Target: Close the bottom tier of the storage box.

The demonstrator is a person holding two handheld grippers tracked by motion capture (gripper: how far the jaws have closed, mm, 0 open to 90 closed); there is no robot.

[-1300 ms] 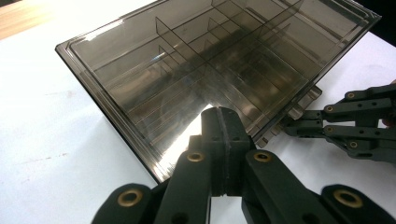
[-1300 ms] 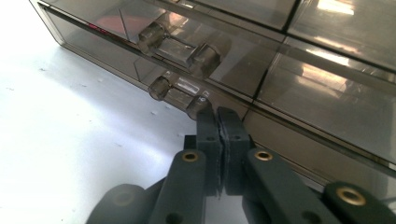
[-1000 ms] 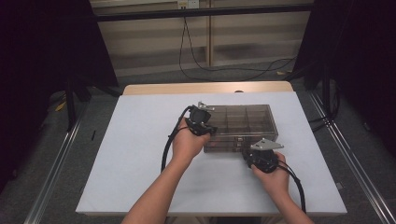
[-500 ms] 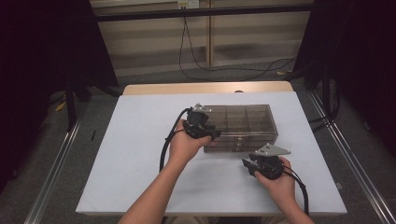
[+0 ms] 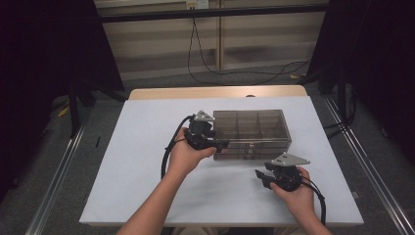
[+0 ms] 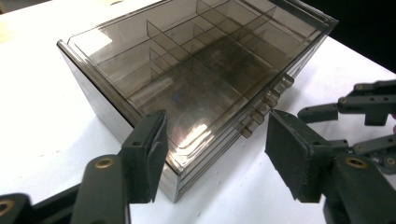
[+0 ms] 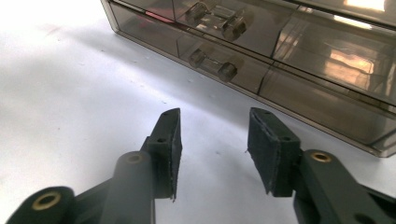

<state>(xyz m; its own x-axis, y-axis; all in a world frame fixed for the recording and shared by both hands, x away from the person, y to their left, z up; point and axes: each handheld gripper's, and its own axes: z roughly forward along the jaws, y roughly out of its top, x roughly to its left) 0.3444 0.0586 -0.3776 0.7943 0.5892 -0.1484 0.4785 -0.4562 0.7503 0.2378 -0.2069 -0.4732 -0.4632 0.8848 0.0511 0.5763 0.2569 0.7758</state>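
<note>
Straddling: the near left corner of the smoky plastic drawer box [image 6: 196, 88] is bracketed by the left gripper [image 6: 215, 154], seen along its own jaws; a gap is seen on each side of the corner, so nothing is clamped.
Left jaws: parted, having just been opening; the box corner sits between them, unpressed.
Left hand [image 5: 183, 156]: held at the box's left front corner in the high view, cable looped down beside the wrist.
Right gripper [image 7: 212, 149]: jaws parted over bare table, having just been opening; nothing is held between them.
Right pads: pointed toward the box front, where two clear drawer knobs [image 7: 215, 63] are seen stacked one above the other, a little way off.
Right hand [image 5: 293, 188]: placed near the front of the table, just short of the box's front right corner.
Drawer box: set flat near the middle of the white table [image 5: 147, 147], slightly right of centre, divider walls seen through its clear top; drawers shut.
</note>
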